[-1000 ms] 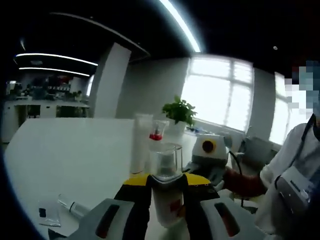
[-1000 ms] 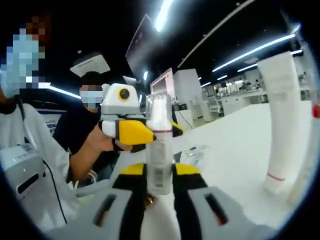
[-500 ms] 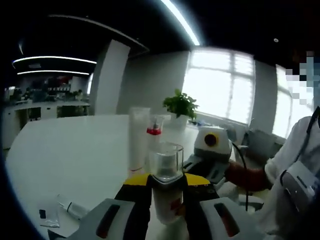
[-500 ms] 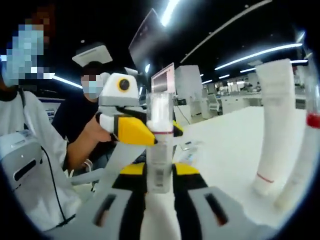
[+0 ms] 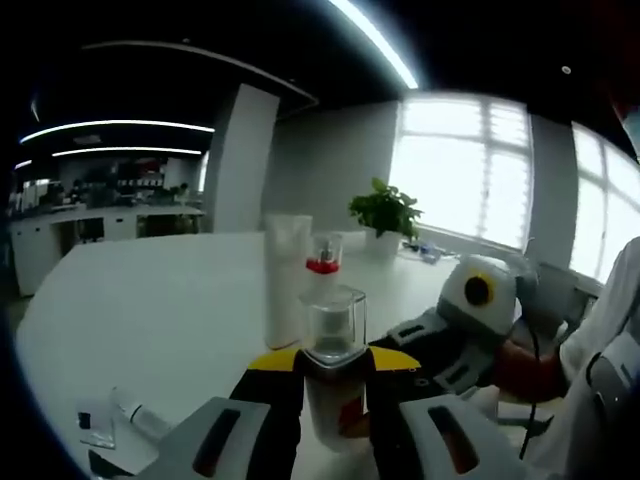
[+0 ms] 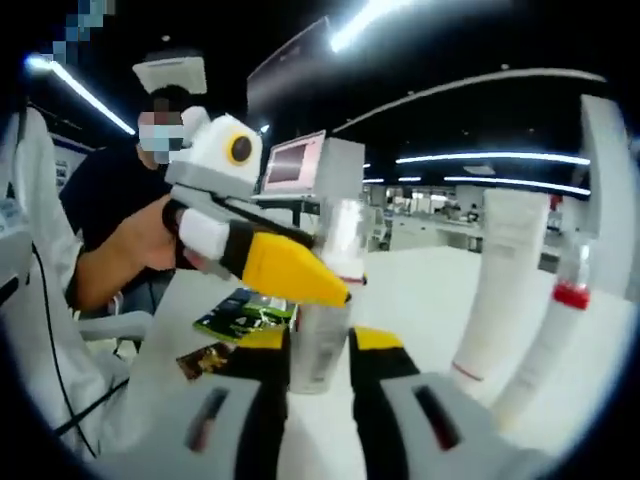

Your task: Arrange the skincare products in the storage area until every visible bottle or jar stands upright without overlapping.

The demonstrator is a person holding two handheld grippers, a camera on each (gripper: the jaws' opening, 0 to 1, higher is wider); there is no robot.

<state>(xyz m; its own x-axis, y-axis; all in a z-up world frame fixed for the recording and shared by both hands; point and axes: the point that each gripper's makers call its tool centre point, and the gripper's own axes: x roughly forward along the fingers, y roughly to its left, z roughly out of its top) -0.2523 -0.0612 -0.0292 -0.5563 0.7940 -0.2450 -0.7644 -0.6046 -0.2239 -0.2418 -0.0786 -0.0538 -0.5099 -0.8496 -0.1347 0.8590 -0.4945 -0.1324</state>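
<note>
**Both grippers clamped on one bottle above the white table**

Left gripper view: at far left, low on the white table (image 5: 150, 310), a small flat packet (image 5: 95, 425) and a small tube (image 5: 140, 415) lie partly cut off by the edge; labels unreadable. Centre: left gripper (image 5: 334, 390) w/ yellow-tipped jaws closed on a white bottle (image 5: 335, 400) w/ clear cap; bottle's base hidden btwn the jaws, can't tell if it touches the table. Behind it a tall white tube (image 5: 285, 280) stands upright, a slim bottle w/ red band (image 5: 322, 262) just beside it on the right. Potted plant (image 5: 385, 215) further back by the window. To the right the right gripper (image 5: 455, 340) reaches in sideways, held by a hand in a red glove (image 5: 525, 365), mostly hidden.

Right gripper view: a hand (image 6: 150, 245) at left holds the left gripper (image 6: 295, 275), angled down-right, its yellow tip covering the bottle's (image 6: 325, 330) middle. Right gripper (image 6: 318, 365) jaws pinch the bottle's lower part; bottle upright, blurred. Books (image 6: 240, 315) on table behind, detail unclear. At right the white tube (image 6: 500, 290) and red-band bottle (image 6: 555, 340) stand close, leaning from lens distortion.
</note>
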